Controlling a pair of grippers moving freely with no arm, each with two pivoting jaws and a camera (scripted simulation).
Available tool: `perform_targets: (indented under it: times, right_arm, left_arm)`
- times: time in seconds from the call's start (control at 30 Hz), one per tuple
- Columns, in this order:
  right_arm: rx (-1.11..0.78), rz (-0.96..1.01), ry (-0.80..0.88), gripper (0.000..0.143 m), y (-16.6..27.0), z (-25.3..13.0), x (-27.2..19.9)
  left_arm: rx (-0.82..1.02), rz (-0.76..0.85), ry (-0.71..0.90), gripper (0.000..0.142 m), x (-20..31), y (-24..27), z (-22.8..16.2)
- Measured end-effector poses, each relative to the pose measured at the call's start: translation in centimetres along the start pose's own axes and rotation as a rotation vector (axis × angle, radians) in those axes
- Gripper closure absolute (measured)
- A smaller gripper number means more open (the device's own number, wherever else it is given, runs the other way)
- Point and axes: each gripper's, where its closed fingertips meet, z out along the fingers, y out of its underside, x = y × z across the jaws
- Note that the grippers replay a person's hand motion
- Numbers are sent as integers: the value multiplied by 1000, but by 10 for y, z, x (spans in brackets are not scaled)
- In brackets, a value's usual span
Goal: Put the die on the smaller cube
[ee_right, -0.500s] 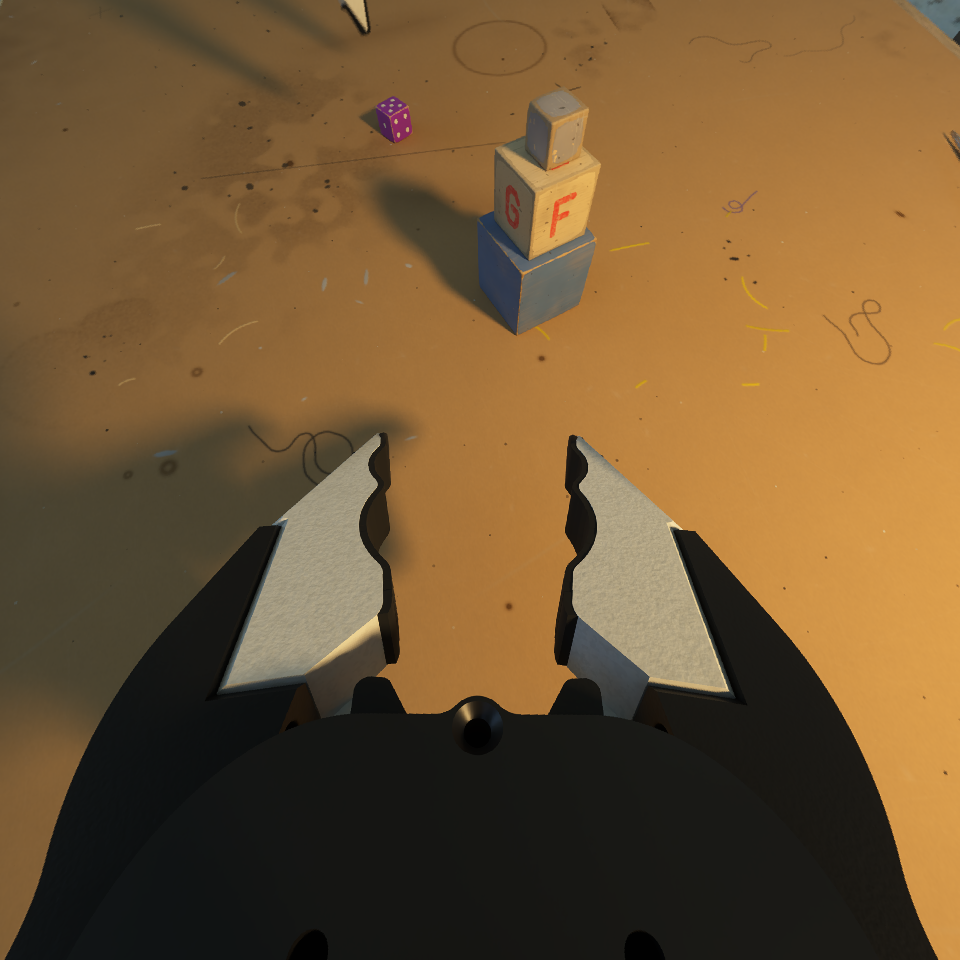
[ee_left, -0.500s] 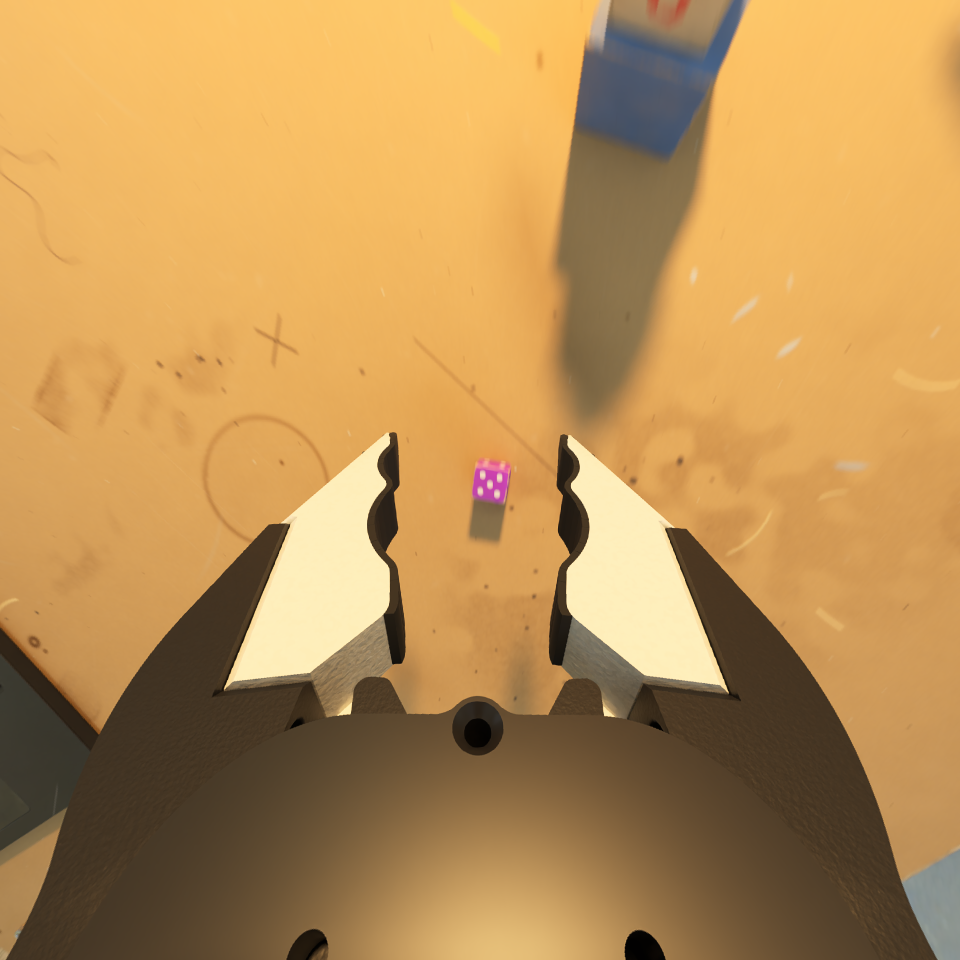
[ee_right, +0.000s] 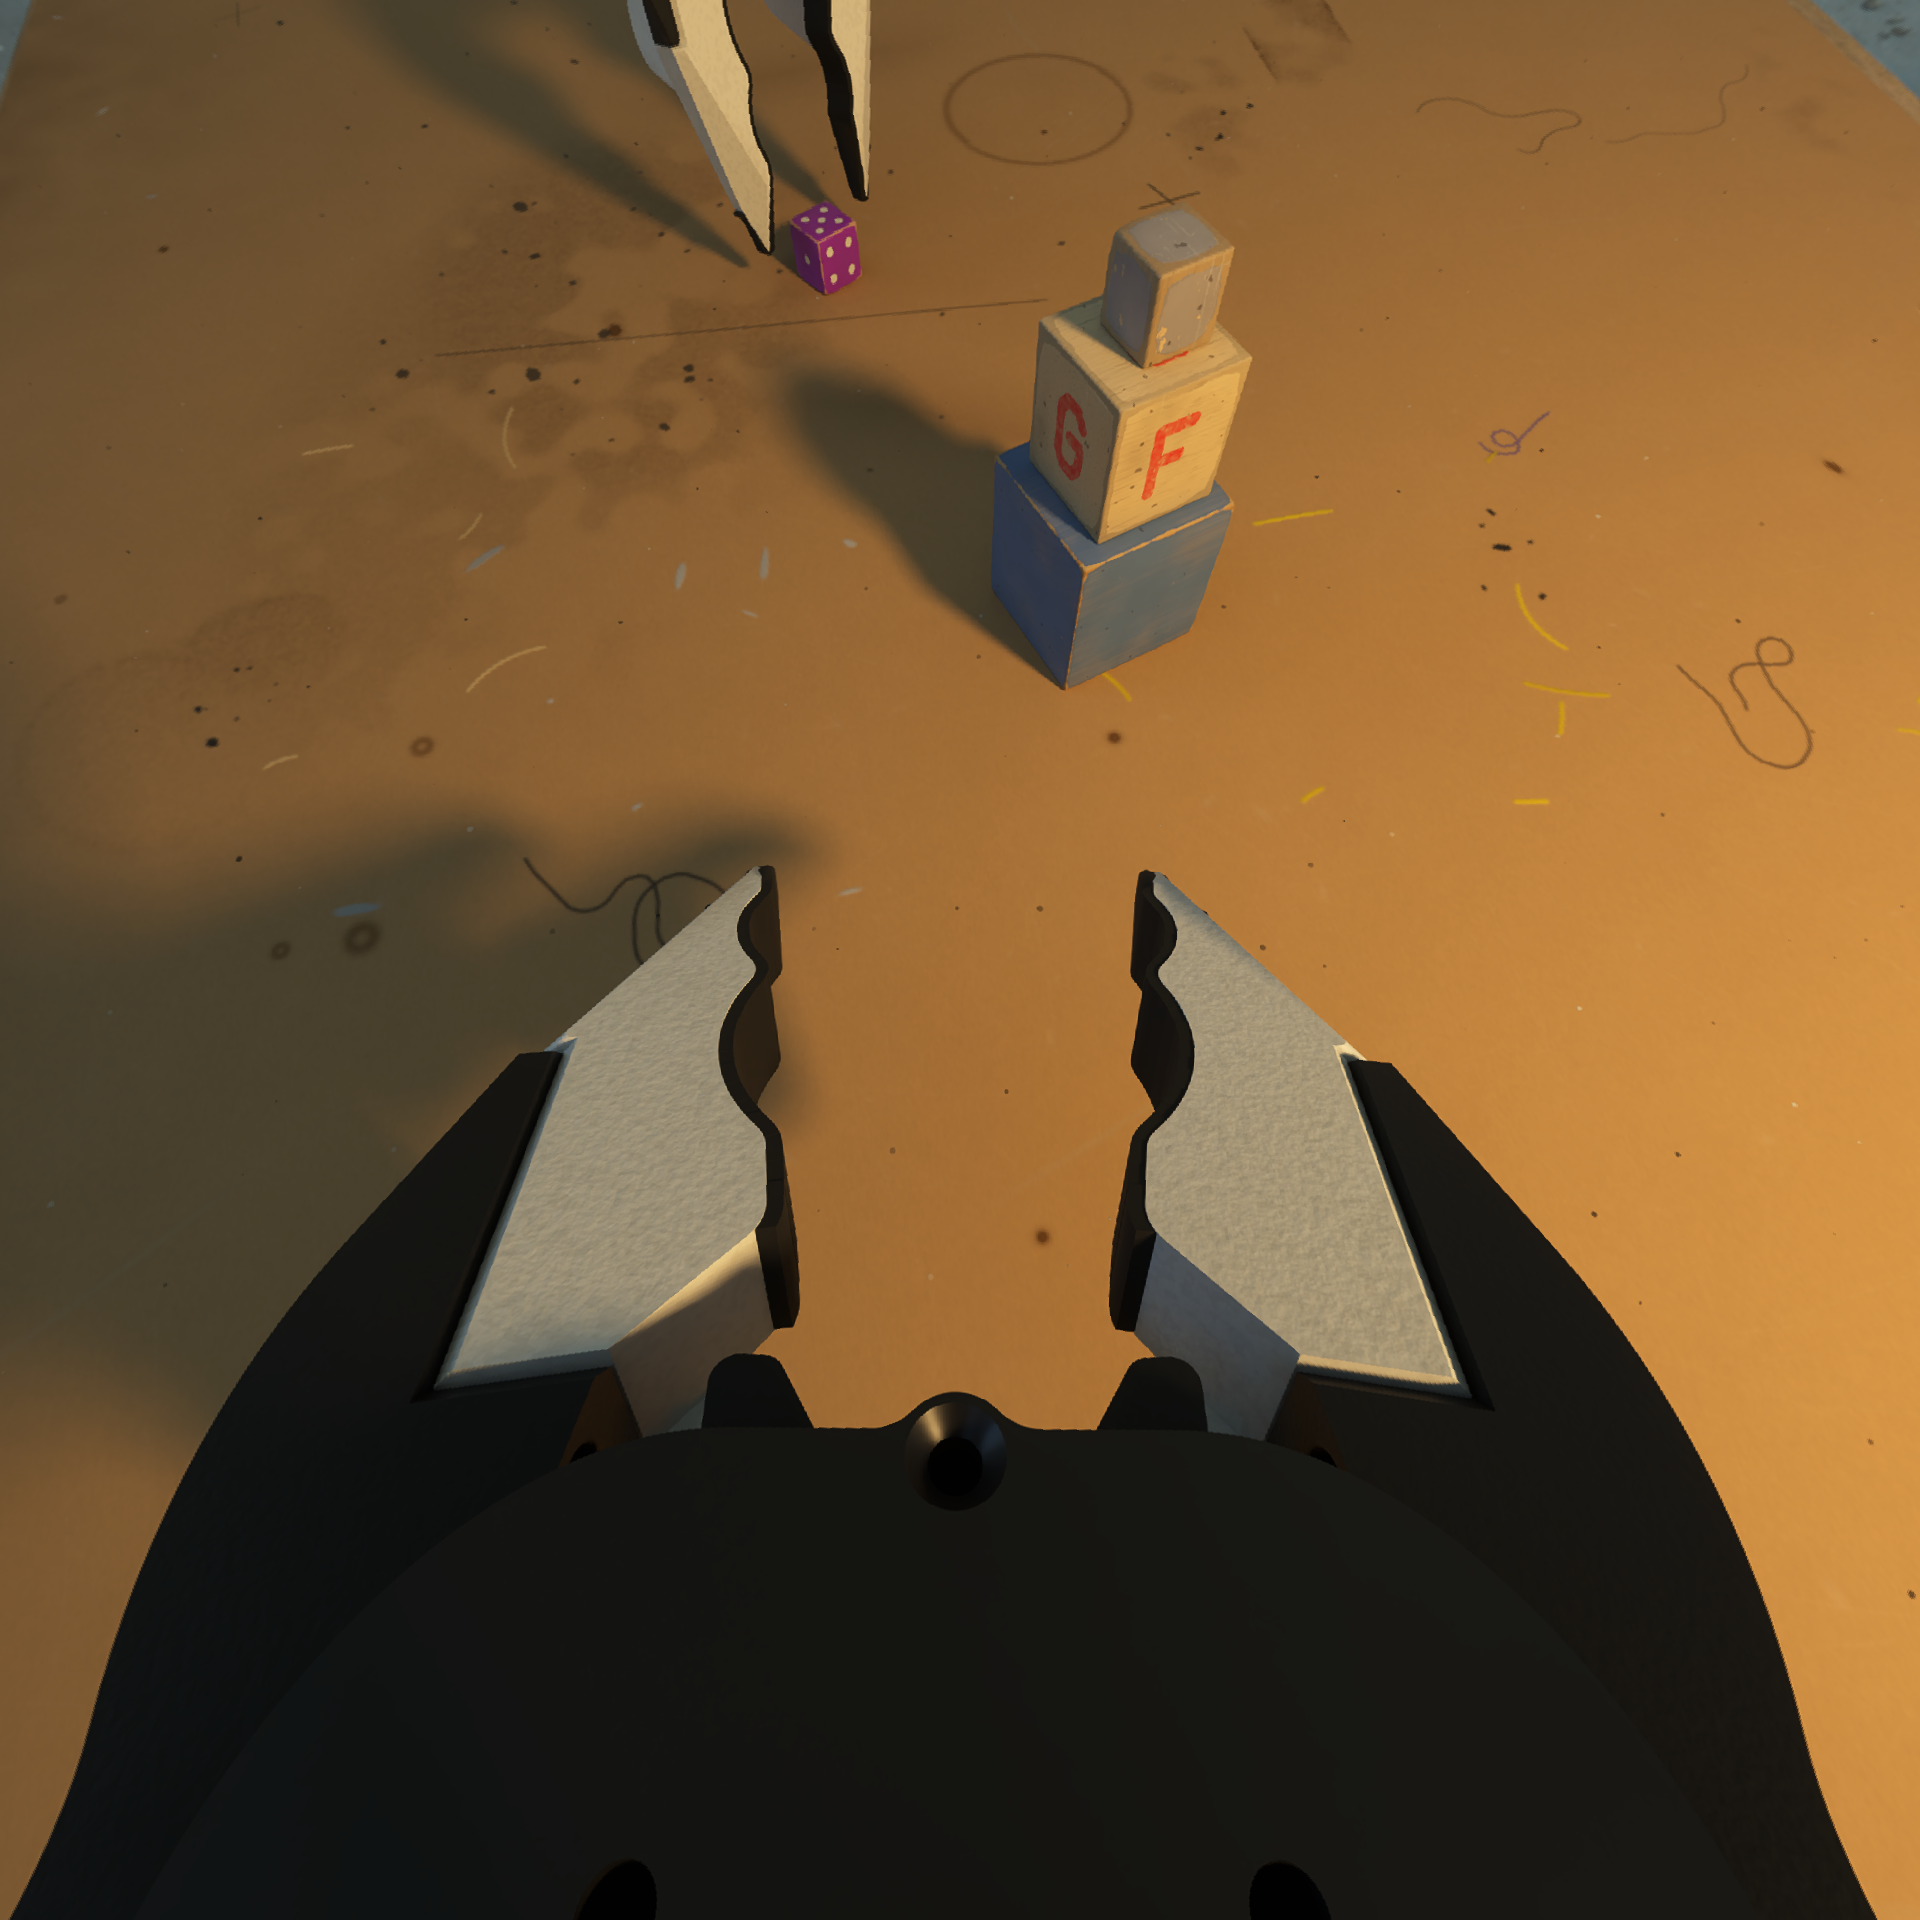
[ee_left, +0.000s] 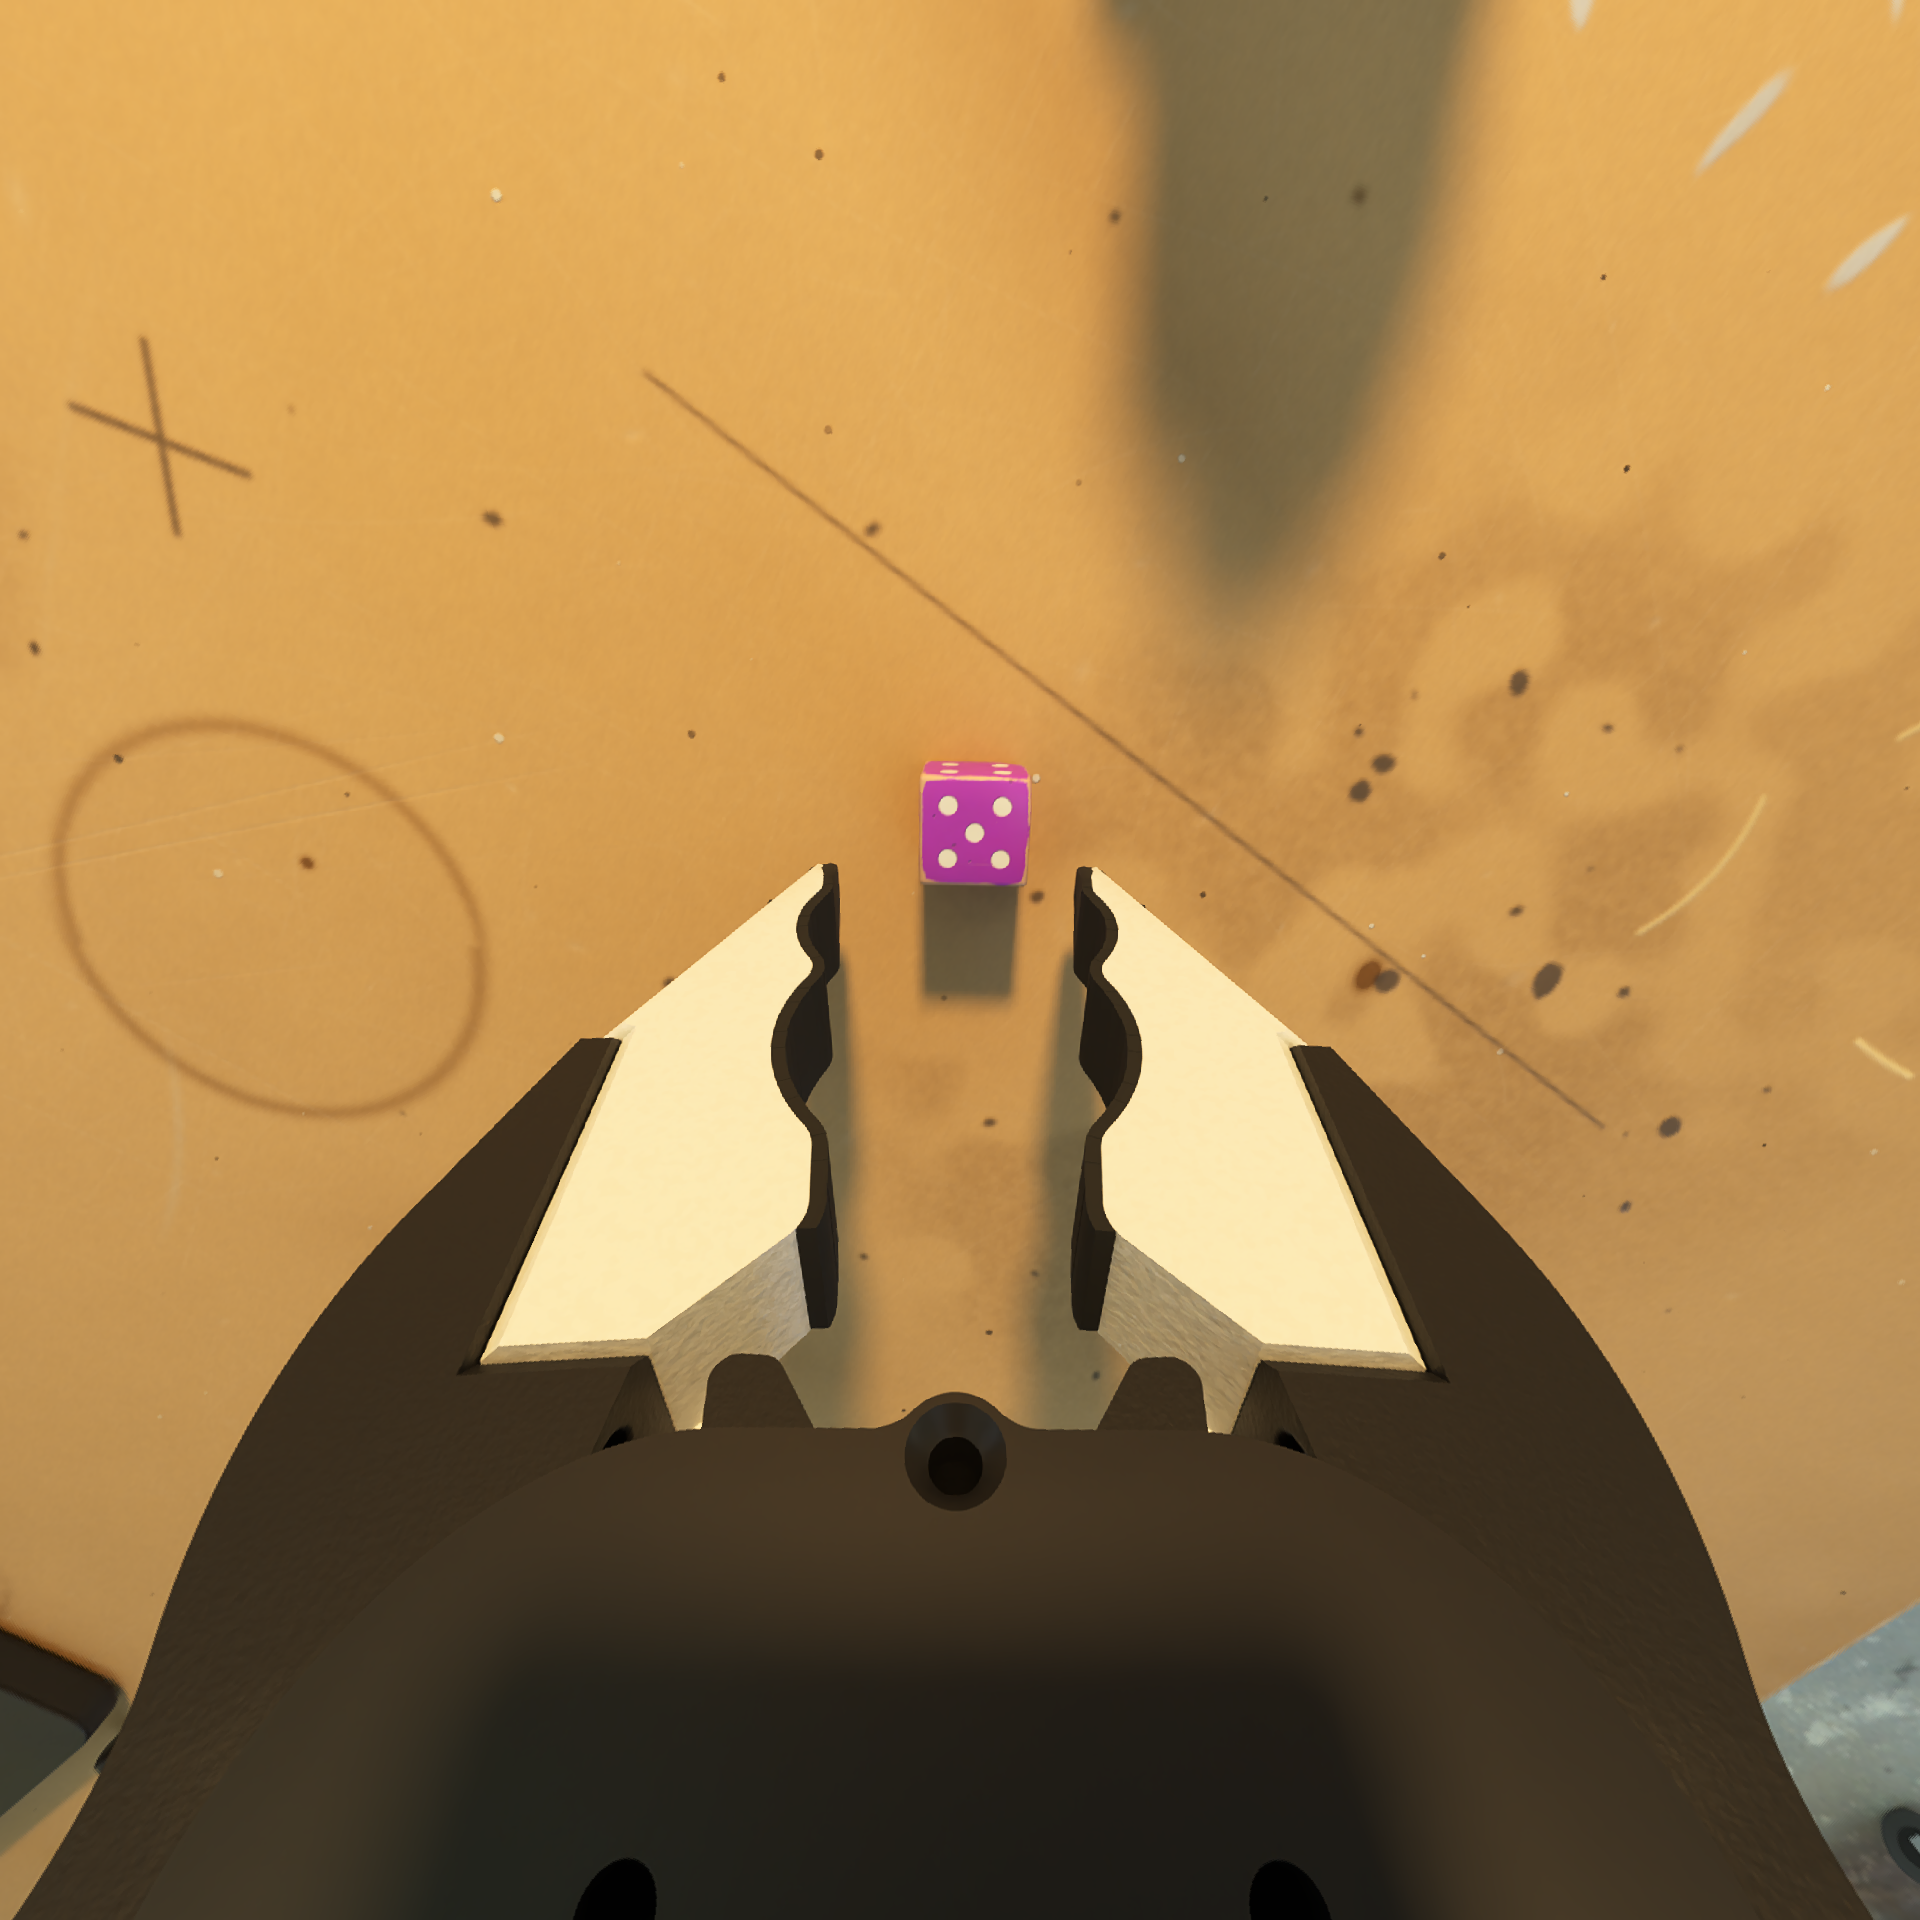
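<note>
A small purple die (ee_left: pixel 974 824) with white pips lies on the orange table. My left gripper (ee_left: pixel 956 883) is open, its fingertips just short of the die and either side of its line. In the right wrist view the die (ee_right: pixel 825 247) sits at the far left, with the left gripper (ee_right: pixel 810 218) coming down over it. A small grey cube (ee_right: pixel 1169 283) tops a stack on a lettered wooden cube (ee_right: pixel 1138 431) and a blue cube (ee_right: pixel 1107 582). My right gripper (ee_right: pixel 954 883) is open and empty, well short of the stack.
The table top (ee_right: pixel 416 623) bears pencil marks, a drawn circle (ee_left: pixel 265 914), a cross (ee_left: pixel 159 436) and a long line. The stack's shadow (ee_left: pixel 1278 291) falls ahead of the die. The table edge (ee_left: pixel 1839 1683) shows at the lower right of the left wrist view.
My left gripper has come down and forward toward the die, which now looks much larger, and its jaws have narrowed. The stack has left its view. My right gripper has not moved.
</note>
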Motion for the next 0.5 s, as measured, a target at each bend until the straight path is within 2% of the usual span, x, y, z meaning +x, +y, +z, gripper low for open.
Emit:
perform_targets:
  times: [0.1, 0.17, 0.3, 0.5]
  right_arm:
    - [-4, 0, -2, 74, 0, 1, 0]
    - [-3, -1, -5, 75, 1, 1, 0]
    - [2, 3, -2, 77, 1, -3, 1]
    - [10, 10, -7, 81, 1, -5, 3]
  left_arm:
    - [-12, 5, 11, 103, 3, -2, 4]
    - [-31, 0, 10, 122, 2, -3, 6]
    - [51, -27, -9, 122, 1, -25, -10]
    - [237, 20, -37, 122, 14, -114, -79]
